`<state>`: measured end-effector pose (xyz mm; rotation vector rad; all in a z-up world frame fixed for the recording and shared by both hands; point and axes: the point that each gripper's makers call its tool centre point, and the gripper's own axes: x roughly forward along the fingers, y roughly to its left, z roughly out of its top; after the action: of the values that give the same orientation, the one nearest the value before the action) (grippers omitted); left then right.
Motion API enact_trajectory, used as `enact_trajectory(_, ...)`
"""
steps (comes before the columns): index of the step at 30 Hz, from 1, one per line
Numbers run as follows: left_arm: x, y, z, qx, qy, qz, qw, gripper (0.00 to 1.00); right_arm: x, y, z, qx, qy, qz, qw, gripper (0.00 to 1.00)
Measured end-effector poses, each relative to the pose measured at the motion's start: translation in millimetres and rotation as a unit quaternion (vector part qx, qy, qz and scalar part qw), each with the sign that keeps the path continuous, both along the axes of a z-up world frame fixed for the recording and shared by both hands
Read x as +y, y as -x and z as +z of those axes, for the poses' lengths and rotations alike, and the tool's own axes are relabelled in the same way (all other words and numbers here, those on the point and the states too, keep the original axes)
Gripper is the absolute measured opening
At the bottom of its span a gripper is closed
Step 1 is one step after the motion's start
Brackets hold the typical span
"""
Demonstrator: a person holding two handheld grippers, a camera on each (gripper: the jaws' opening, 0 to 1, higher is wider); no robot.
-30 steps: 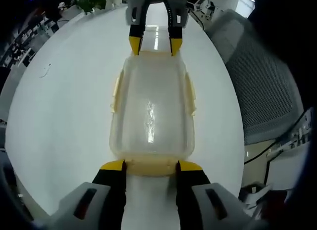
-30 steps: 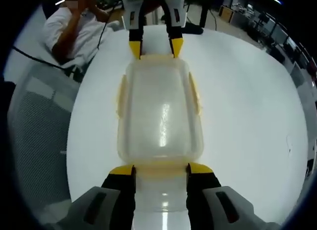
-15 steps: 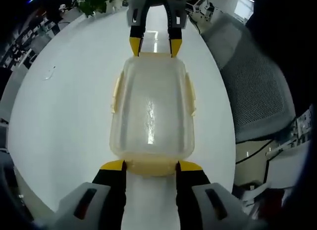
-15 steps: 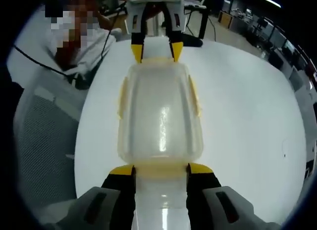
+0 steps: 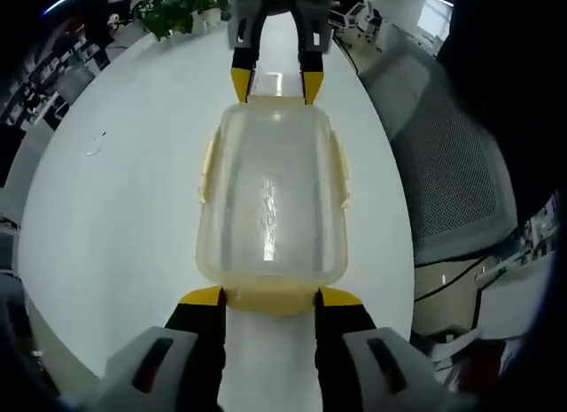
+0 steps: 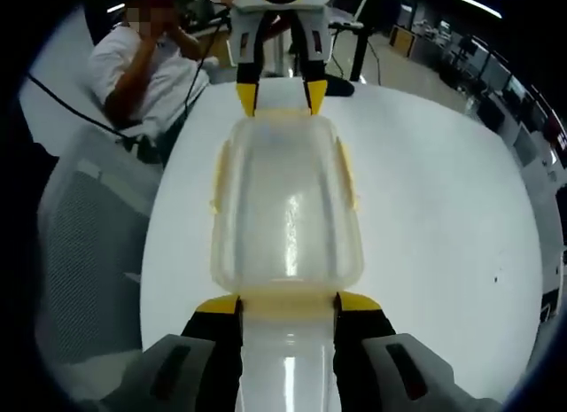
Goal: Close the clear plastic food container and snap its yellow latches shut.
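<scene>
The clear plastic container (image 5: 270, 199) has its lid on and is held lengthwise between my two grippers, above the white table. My left gripper (image 5: 270, 297) is shut on the yellow end latch (image 5: 270, 302) nearest it. My right gripper (image 5: 270, 84) grips the far end latch. In the right gripper view the same container (image 6: 285, 208) runs from my right gripper (image 6: 288, 304) up to the left gripper (image 6: 282, 97). Yellow side latches (image 5: 339, 168) (image 6: 216, 177) stick out from the long sides.
The round white table (image 5: 115, 190) lies under the container. A grey mesh chair (image 5: 452, 173) stands at its edge, with potted plants (image 5: 173, 9) beyond the table. A seated person (image 6: 146, 71) and the mesh chair (image 6: 84, 252) are on the same side.
The container keeps its place between both grippers. The table looks a little smaller and shifted in both views, so both cameras have moved up and away from it with the container.
</scene>
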<state>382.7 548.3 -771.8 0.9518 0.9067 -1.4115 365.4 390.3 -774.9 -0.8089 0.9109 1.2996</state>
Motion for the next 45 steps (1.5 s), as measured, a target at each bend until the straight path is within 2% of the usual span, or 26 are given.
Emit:
enact_trajectory(10, -16, 4.9, 4.7, 0.004, 0.0, 0.004, 1.0, 0.38, -18, 2, 3.1, 0.0, 0.008, 0.005, 1.0, 0.39)
enact_trajectory(33, -92, 10.2, 9.9, 0.004, 0.027, -0.007, 0.9996, 0.38, -93, 11, 9.7, -0.006, 0.022, -0.002, 0.9997, 0.39)
enact_trajectory(45, -126, 19.1, 4.9, 0.011, 0.028, -0.008, 0.9995, 0.38, -125, 20, 4.0, 0.003, 0.026, -0.006, 0.9996, 0.39)
